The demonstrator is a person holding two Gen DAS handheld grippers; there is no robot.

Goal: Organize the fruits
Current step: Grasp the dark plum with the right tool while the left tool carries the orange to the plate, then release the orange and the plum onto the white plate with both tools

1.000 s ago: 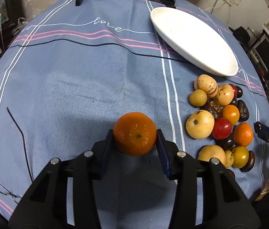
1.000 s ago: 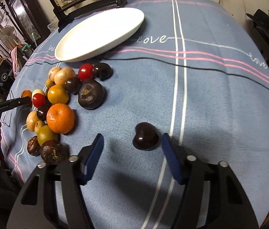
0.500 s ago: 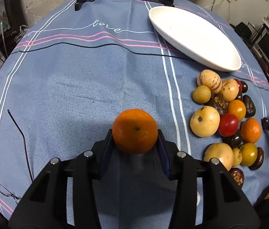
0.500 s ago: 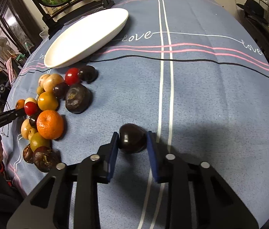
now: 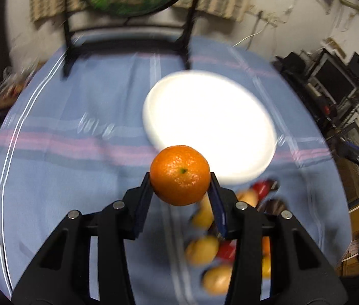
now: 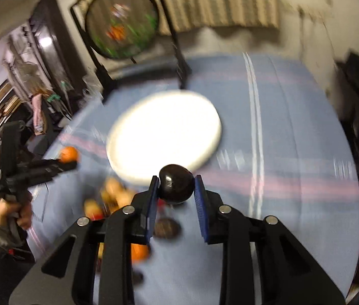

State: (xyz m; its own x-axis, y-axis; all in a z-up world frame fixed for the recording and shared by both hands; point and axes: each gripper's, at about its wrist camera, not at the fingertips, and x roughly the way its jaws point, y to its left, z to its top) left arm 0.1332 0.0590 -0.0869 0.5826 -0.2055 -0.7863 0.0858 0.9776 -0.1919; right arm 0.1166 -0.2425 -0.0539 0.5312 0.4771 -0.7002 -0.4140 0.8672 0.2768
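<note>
Orange (image 5: 179, 175) sits clamped in the left gripper (image 5: 180, 194), lifted above the blue-clothed surface (image 5: 60, 178); white plate (image 5: 208, 127) lies just beyond; loose fruits (image 5: 202, 250) blur beneath; right gripper (image 6: 177, 193) is closed tight on a dark fruit (image 6: 176, 184), raised before the plate.

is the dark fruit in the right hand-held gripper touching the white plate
Apart. The right wrist view shows the dark fruit clamped in the right hand-held gripper, raised above the tablecloth; the white plate lies beyond it.
</note>
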